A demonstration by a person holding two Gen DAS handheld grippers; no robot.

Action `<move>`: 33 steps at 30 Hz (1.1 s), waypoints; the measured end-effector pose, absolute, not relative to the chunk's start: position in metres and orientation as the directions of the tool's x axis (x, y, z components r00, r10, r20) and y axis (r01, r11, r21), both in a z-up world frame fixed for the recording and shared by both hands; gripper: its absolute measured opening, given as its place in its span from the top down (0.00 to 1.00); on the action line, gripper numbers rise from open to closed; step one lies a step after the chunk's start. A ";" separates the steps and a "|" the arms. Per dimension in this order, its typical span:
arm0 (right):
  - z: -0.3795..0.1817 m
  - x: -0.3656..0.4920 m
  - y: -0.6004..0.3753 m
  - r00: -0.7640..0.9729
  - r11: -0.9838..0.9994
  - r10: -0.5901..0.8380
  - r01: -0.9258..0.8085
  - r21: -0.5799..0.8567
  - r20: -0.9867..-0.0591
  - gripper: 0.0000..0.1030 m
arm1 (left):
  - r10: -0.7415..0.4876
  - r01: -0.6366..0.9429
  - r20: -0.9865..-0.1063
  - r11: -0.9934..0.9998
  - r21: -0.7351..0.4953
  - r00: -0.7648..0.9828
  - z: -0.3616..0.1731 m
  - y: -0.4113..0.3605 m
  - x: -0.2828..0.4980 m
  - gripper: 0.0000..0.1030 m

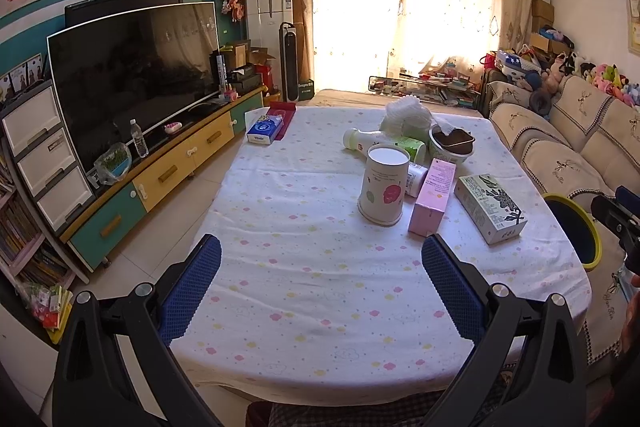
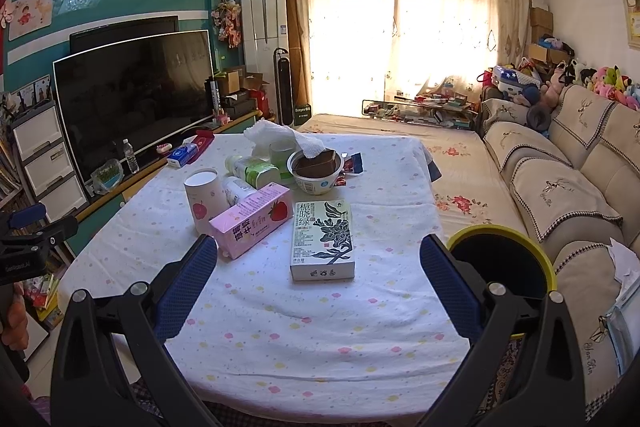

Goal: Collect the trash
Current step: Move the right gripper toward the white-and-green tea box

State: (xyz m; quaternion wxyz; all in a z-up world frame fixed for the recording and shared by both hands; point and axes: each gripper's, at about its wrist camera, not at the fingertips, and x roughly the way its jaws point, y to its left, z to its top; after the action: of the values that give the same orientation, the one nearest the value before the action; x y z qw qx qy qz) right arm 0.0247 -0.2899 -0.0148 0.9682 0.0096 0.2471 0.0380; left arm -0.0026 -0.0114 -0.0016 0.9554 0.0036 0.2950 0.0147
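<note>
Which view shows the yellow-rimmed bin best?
The right wrist view: the bin sits near, its dark opening and yellow rim largely visible beside the table. The left wrist view catches only part of it at the right edge.

Both hand-held grippers [image 1: 321, 259] [image 2: 316, 261] wide open

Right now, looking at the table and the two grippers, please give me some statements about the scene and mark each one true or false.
1. The left gripper is open and holds nothing. True.
2. The right gripper is shut on the pink carton. False: it is open and empty; the pink carton lies on the table.
3. The white and green box lies flat on the tablecloth. True.
4. The paper cup lies on its side. False: it stands upright.
5. The bin with the yellow rim stands on the table among the trash. False: it is beside the table, toward the sofa.
</note>
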 end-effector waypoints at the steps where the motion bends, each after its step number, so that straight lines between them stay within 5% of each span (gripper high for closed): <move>1: -0.015 0.025 -0.290 0.875 0.997 0.079 -0.069 0.038 -0.478 0.06 | 0.030 -0.026 -0.564 1.000 0.015 0.825 -0.002 -0.011 -0.003 0.04; 33: -0.023 0.028 -0.289 0.869 0.997 0.081 -0.069 0.042 -0.488 0.06 | 0.032 -0.024 -0.572 0.999 0.021 0.820 -0.008 -0.017 -0.001 0.04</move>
State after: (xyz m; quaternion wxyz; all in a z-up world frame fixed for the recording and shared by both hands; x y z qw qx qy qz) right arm 0.0278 -0.2893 -0.0233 0.9667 0.0115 0.2528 0.0387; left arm -0.0008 -0.0168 -0.0082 0.9538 0.0066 0.3000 0.0147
